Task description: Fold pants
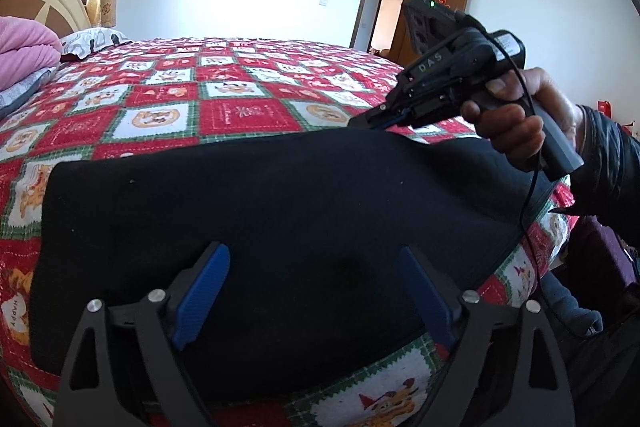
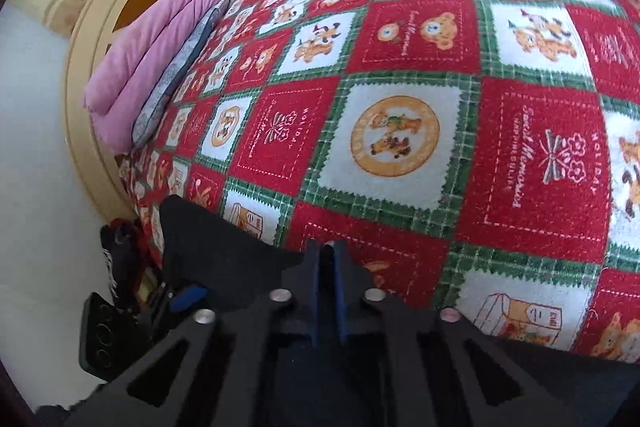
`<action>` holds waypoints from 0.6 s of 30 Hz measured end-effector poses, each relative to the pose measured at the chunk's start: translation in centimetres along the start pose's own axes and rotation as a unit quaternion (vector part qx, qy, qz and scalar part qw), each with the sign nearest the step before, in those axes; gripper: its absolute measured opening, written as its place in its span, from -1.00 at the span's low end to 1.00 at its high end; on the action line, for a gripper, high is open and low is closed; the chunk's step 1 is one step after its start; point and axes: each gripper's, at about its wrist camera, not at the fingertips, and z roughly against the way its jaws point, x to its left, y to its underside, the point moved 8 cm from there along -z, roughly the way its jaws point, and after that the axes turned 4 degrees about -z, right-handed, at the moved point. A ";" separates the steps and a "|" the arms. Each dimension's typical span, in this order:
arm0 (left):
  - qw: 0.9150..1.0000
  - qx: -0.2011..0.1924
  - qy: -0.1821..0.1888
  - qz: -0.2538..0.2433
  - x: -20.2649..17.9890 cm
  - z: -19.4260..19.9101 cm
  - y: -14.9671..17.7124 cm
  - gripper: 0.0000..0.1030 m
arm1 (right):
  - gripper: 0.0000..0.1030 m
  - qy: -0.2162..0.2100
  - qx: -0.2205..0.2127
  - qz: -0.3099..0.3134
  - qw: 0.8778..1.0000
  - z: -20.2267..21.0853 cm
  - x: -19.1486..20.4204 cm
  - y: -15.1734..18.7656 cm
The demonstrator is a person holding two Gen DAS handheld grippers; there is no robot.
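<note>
Black pants (image 1: 260,207) lie folded flat on the red, white and green quilt (image 1: 240,87), close to the bed's near edge. My left gripper (image 1: 316,287) hangs just over their near part. It is open, and its blue pads (image 1: 204,287) stand wide apart with only cloth below them. My right gripper (image 1: 362,121), held by a hand (image 1: 512,123), has its tips at the pants' far edge. In the right wrist view this gripper (image 2: 330,255) is shut, and the black cloth (image 2: 224,247) runs up into the pinched pads.
A folded pink blanket (image 1: 24,47) on a grey one and a patterned pillow (image 1: 92,41) lie by the cream headboard (image 2: 100,67). Beyond the pants the quilt (image 2: 400,107) spreads wide. An open brown door (image 1: 400,7) is at the far right.
</note>
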 end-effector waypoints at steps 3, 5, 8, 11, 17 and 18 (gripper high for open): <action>1.000 0.000 -0.002 -0.013 -0.3 -0.2 0.3 0.86 | -0.97 0.020 -0.036 0.012 0.999 1.0 0.4 -0.8; 1.000 0.000 -0.008 -0.023 -0.5 -0.3 0.4 0.88 | -0.99 0.027 -0.056 0.018 0.998 1.7 0.5 -1.5; 1.000 0.000 -0.010 -0.029 -0.7 -0.3 0.4 0.91 | -0.99 0.051 -0.053 0.013 0.997 0.7 -0.7 -2.0; 1.000 0.000 -0.008 -0.027 -0.6 -0.3 0.4 0.91 | -0.99 0.055 -0.052 0.009 0.997 -0.1 -1.6 -1.7; 0.999 -0.009 -0.026 -0.019 0.5 1.2 -0.7 0.92 | -0.94 0.091 -0.081 0.030 0.992 2.3 -1.2 -1.6; 0.999 -0.015 -0.034 -0.015 1.0 1.7 -1.0 0.92 | -0.94 0.106 -0.090 0.040 0.989 3.1 -1.1 -1.4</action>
